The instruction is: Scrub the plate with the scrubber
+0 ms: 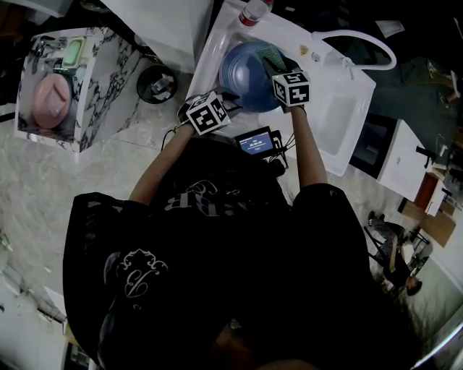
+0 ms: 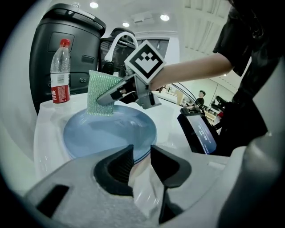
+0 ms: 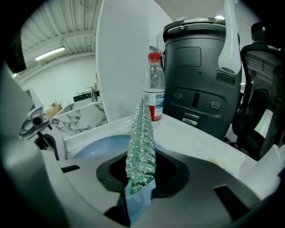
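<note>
Tongs on both sides are clenched, each on its own thing. The left tongs bite the near rim of the blue plate: in the left gripper view the two dark pads stand close together with the plate's edge caught between them. The plate lies inside the white sink, its face turned up and tipped a little toward the left tongs.

The right tongs grasp the green scrubber. In the right gripper view it stands edge-on between the pads and rises well past them, with the plate showing as a pale blue patch below and to the left. From the left gripper view the scrubber hangs as a flat square over the plate's far side, opposite the rim that the left tongs hold. Its lower edge comes down to the plate's surface, though whether it presses there cannot be told.

A clear bottle with a red cap stands upright on the sink's back ledge, beyond the plate. A white faucet arches near it, and a black appliance rises behind the bottle. A small lit screen sits just in front of the sink, between the person's arms.
</note>
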